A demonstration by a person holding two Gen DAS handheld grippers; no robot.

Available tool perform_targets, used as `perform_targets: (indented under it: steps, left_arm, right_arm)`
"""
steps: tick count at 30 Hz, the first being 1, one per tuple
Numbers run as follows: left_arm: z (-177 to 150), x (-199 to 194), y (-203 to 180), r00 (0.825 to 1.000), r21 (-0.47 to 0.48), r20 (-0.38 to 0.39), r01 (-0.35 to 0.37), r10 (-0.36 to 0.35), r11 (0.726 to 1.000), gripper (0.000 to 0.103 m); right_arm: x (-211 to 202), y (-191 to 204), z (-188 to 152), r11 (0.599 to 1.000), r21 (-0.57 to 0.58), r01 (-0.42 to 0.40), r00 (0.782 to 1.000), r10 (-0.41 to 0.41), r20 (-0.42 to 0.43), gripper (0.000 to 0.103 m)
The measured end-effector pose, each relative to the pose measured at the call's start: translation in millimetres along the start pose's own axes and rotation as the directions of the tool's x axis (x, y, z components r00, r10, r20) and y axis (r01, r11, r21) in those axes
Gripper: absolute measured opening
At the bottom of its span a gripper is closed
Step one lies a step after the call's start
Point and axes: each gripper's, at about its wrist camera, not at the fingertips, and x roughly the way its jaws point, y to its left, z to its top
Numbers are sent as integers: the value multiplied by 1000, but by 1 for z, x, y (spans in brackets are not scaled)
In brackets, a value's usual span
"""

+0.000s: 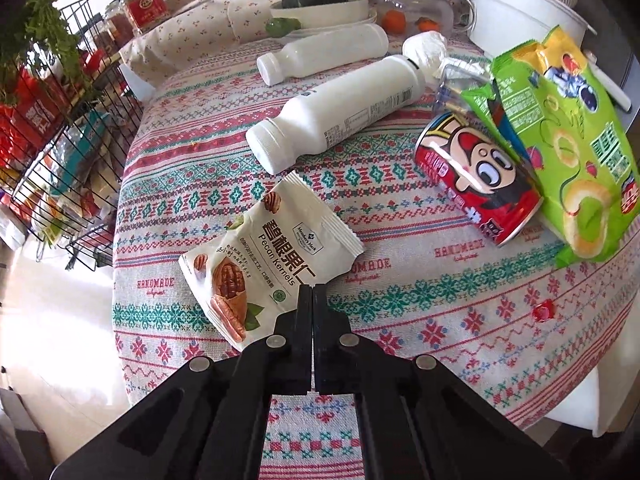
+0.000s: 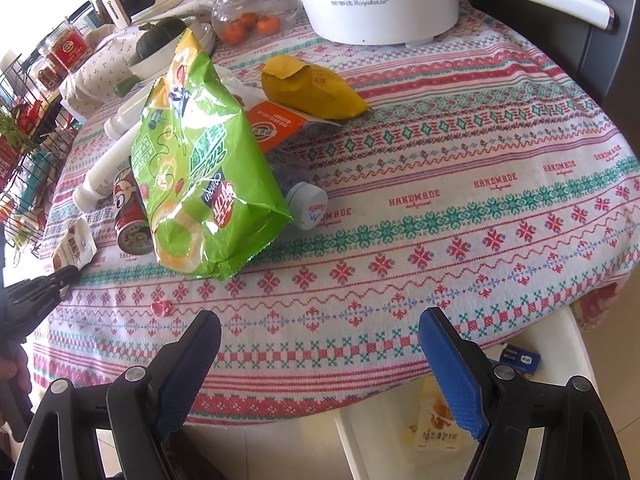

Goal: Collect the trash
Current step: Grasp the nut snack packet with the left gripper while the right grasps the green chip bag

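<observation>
My left gripper [image 1: 312,292] is shut, its tips right at the near edge of a white pecan-kernel packet [image 1: 264,256] lying on the patterned tablecloth [image 1: 440,304]; whether it pinches the packet I cannot tell. Behind lie two white bottles [image 1: 336,116], [image 1: 324,54], a red cartoon can [image 1: 476,176] and a green snack bag [image 1: 568,140]. My right gripper [image 2: 320,324] is open and empty above the table's near edge. In the right wrist view the green bag [image 2: 204,172] stands left of centre, with a yellow wrapper [image 2: 316,88], an orange packet [image 2: 276,124] and a white cap [image 2: 308,204] nearby.
A white bin [image 2: 384,436] below the table edge holds a yellow wrapper [image 2: 434,424]. A white Royalstar pot [image 2: 376,0], a glass jar of tangerines [image 2: 248,20] and a bowl with a squash [image 1: 316,0] stand at the back. A wire rack [image 1: 52,140] stands left of the table.
</observation>
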Motion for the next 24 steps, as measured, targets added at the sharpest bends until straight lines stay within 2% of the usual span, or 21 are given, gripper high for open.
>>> perform_targets:
  steps: [3, 8, 11, 13, 14, 15, 17, 20, 24]
  left_arm:
    - [3, -17, 0, 997, -43, 24, 73, -72, 996, 0]
    - [5, -45, -3, 983, -74, 65, 179, -174, 981, 0]
    - [7, -58, -2, 974, -37, 96, 208, -203, 978, 0]
    - [7, -56, 3, 981, -33, 107, 165, -161, 986, 3]
    - [8, -49, 7, 988, -44, 86, 136, -132, 990, 13]
    - [10, -40, 14, 993, -70, 56, 109, -105, 992, 39]
    - [11, -22, 30, 997, -136, 25, 70, -67, 988, 72]
    - [14, 5, 47, 999, -210, -35, 21, -29, 977, 74]
    - [10, 34, 64, 992, -320, -104, 29, -65, 947, 73]
  right_arm:
    - [2, 2, 4, 1000, 0, -1, 1000, 1, 12, 85]
    - [9, 5, 14, 999, 10, -38, 999, 38, 34, 85]
    - [17, 7, 21, 999, 20, -48, 998, 47, 48, 85]
    - [22, 7, 25, 998, 42, -55, 997, 53, 49, 85]
    - [25, 7, 26, 997, 48, -60, 997, 58, 46, 85]
    - [27, 8, 28, 997, 49, -64, 997, 62, 45, 85]
    - [30, 11, 32, 998, 39, -59, 997, 57, 48, 85]
    - [34, 17, 39, 999, 9, -52, 997, 51, 58, 85]
    - [42, 23, 48, 997, -11, -75, 995, 75, 64, 85]
